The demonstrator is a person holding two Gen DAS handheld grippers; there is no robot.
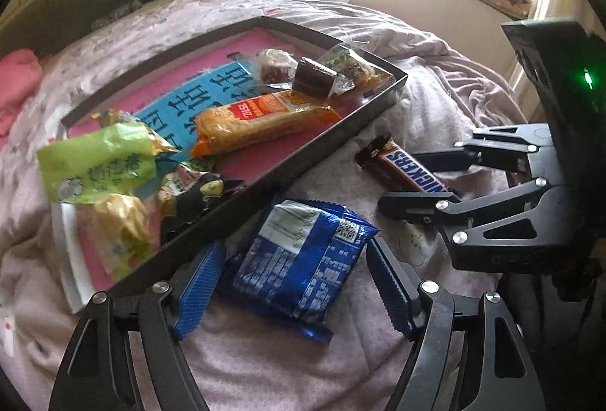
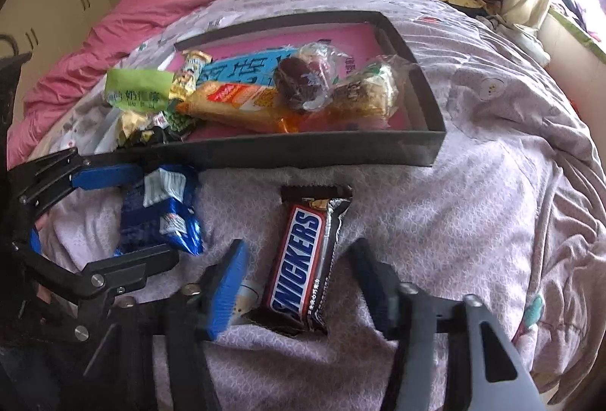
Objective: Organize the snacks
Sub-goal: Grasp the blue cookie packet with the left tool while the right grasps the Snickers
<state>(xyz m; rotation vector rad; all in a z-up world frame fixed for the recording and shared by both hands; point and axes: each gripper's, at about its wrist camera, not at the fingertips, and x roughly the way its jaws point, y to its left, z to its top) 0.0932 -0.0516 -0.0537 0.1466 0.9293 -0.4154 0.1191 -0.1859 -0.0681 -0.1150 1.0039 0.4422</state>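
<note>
right wrist view: snickers bar (image 2: pixel 303 259) between parted right claw (image 2: pixel 299 282) fingers, untouched.

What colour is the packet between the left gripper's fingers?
Shiny blue packet with white print, clearest in the left wrist view.

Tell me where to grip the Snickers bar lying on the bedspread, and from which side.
Grip the Snickers bar across its narrow width at mid-length, coming from above. It lies flat on the bedspread, long axis in line with the right gripper, whose fingers already flank its long edges. The crimped ends would likely crumple.
</note>
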